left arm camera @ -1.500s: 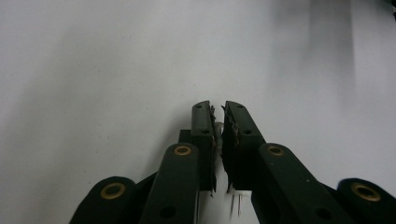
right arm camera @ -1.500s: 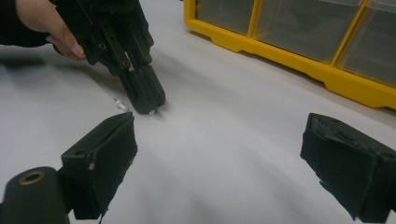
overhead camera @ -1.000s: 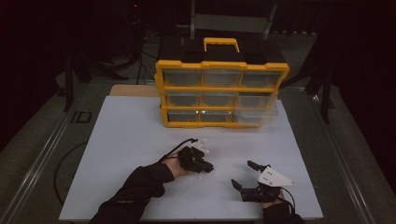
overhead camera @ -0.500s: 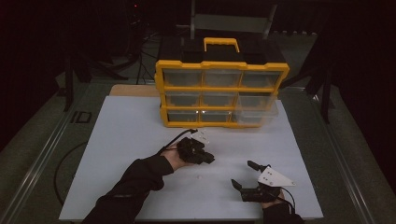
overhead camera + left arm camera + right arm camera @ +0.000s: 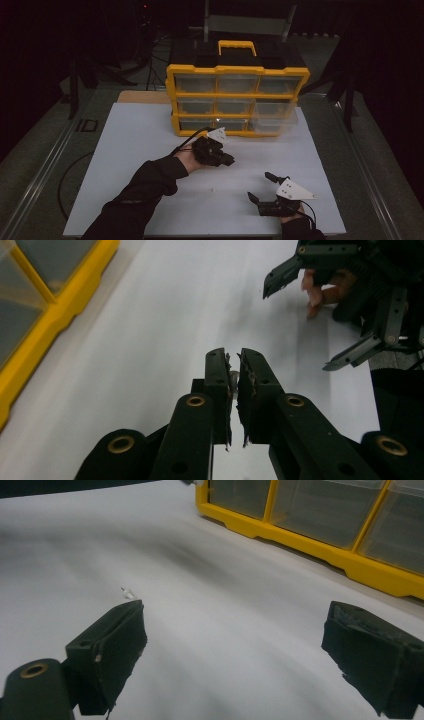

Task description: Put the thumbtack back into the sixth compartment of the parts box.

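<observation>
My left gripper (image 5: 231, 162) hovers over the white table mat just in front of the yellow drawer organizer (image 5: 237, 100). In the left gripper view its jaws (image 5: 234, 357) are pressed almost together, with a small pale part (image 5: 233, 381) pinched between the pads. My right gripper (image 5: 259, 186) rests near the mat's front right with its jaws wide apart and nothing between them (image 5: 237, 625). A tiny white part (image 5: 129, 593) lies loose on the mat (image 5: 214, 190), just beyond the right gripper's left jaw. The right gripper (image 5: 300, 322) also appears open in the left gripper view.
The organizer has clear drawers in three rows and a yellow handle (image 5: 237, 46) on top. Its bottom right drawer (image 5: 274, 121) is pulled out toward me. The white mat (image 5: 140, 150) is bare on its left. Dark stands surround the table.
My left gripper has moved away from me and slightly right, toward the organizer, with its jaws still shut. The right gripper has stayed in place, open.
</observation>
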Tool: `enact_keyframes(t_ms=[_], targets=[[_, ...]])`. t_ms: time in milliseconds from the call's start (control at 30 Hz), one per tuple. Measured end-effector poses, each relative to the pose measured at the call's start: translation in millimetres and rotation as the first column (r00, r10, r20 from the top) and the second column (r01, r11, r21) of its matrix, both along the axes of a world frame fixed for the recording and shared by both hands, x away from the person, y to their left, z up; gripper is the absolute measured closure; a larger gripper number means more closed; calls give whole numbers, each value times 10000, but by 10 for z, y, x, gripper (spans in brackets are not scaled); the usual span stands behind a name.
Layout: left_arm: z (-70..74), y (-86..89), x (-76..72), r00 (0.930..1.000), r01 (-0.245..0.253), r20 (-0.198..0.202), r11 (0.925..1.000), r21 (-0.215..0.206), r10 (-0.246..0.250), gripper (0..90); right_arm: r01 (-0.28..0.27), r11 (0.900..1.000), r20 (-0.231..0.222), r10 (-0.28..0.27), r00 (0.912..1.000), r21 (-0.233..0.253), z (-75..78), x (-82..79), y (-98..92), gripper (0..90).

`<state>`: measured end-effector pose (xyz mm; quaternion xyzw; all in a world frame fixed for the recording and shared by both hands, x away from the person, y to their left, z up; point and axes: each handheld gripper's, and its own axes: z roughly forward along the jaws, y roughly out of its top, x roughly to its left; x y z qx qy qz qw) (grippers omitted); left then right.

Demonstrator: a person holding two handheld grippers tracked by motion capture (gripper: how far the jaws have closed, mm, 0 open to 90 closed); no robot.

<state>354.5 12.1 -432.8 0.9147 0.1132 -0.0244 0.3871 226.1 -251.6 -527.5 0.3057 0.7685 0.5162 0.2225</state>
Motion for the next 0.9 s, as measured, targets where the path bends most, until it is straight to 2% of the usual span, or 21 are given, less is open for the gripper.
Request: enact_keyframes(t_ms=[400,467,500,900], targets=[[246,-64,80,9999,15,111,9992,-407,-10,843,-18,10000,-16,18,10000,-3,-1,1,3,100],[246,-64,80,9999,15,111,9992,-407,-10,842,-10,10000,-13,10,10000,15,0,1,3,100],[303,-71,108,9998,18,187,9990,-448,-10,842,-10,10000,-13,10,10000,15,0,1,3,100],[559,-149,203,9987,-63,503,9968,-802,104,843,5,10000,-2,-5,10000,55,4,1,-1,101]])
